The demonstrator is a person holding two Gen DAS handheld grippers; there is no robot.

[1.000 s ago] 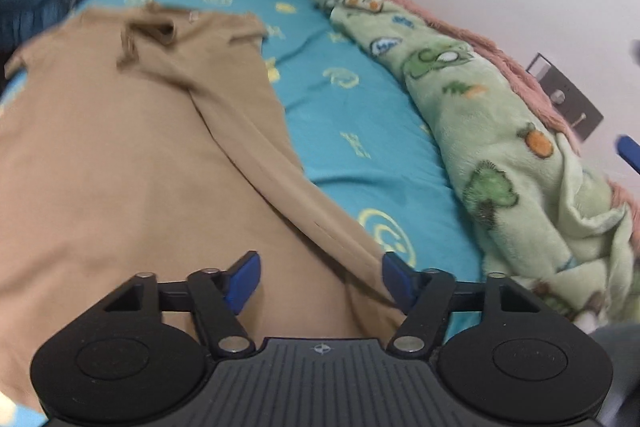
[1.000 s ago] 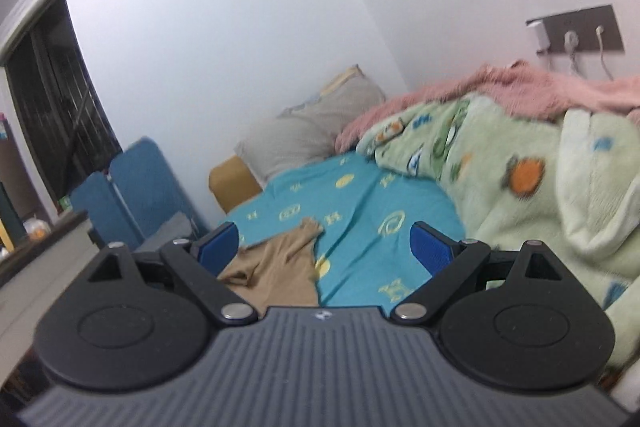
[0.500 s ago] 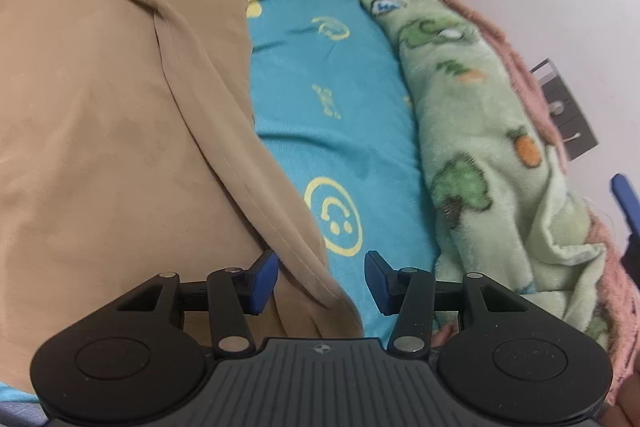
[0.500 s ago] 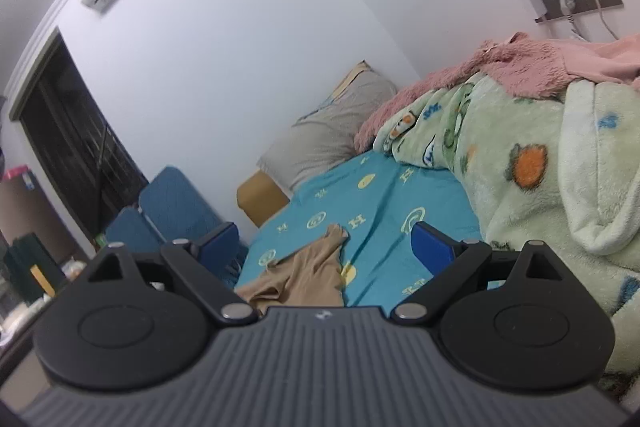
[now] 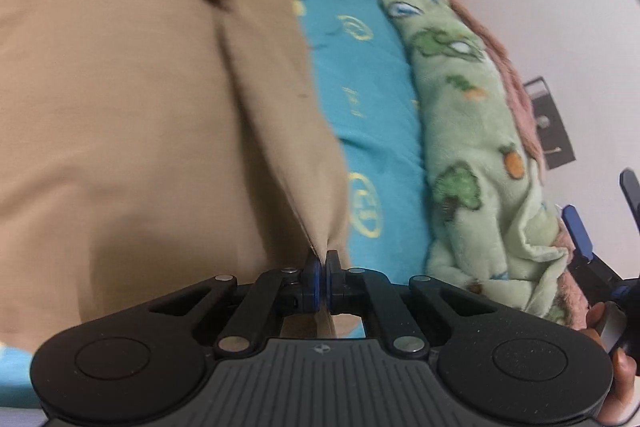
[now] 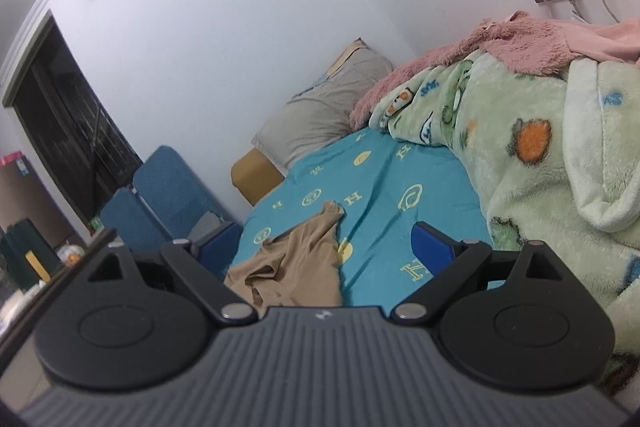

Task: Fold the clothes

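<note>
Tan cloth — a shirt (image 5: 120,115) with its collar at the far end — lies spread across the turquoise bed sheet (image 5: 372,115), and that sheet serves as the reference for everything else. One long side panel or sleeve of the shirt is already laid inward over the body, its edge running down the garment's right side next to the bare sheet. The left gripper (image 5: 321,277) is clamped on the near end of that flap, pads pressed together with fabric pinched between them, at the near edge of the sheet. The right gripper (image 6: 326,241) hangs above the sheet with its jaws wide apart and nothing in them, looking toward the shirt's far end and the grey pillow (image 6: 320,123) beyond the sheet. Beside the sheet, against the wall, a green fleece blanket (image 5: 472,131) is bunched up. By the look of it the fold is early — one side seems turned in, while the other side and the lengthwise folds appear undone.
</note>
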